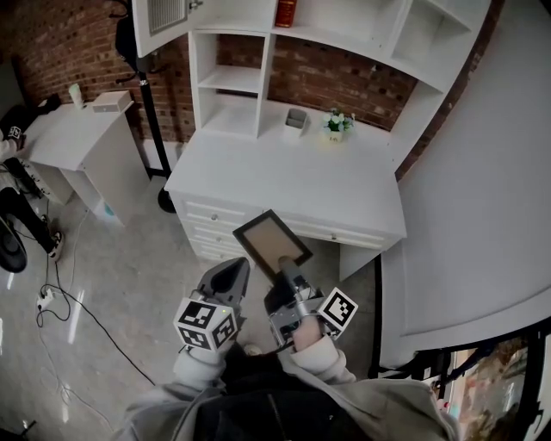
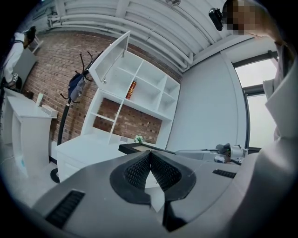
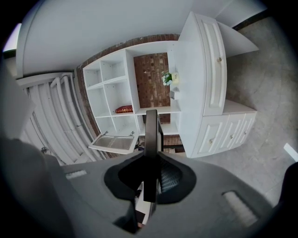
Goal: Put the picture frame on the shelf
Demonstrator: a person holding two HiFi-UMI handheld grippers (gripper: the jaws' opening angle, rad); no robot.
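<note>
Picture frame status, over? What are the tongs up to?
Right tongs shut on frame; left tongs shut, empty. Frame held short of desk, not on shelf yet. Plant, box on desk by the shelf.

Red brick wall (image 1: 52, 43), glossy grey floor (image 1: 138, 293), white side table (image 1: 65, 138).

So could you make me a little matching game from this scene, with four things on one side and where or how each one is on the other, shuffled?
Things:
1. picture frame
2. potted plant
3. red book
4. left gripper

Place or state:
A. on an upper shelf
B. jaws together, nothing between them
C. clamped in the right gripper
D. on the white desk

Pairs: 1-C, 2-D, 3-A, 4-B.
</note>
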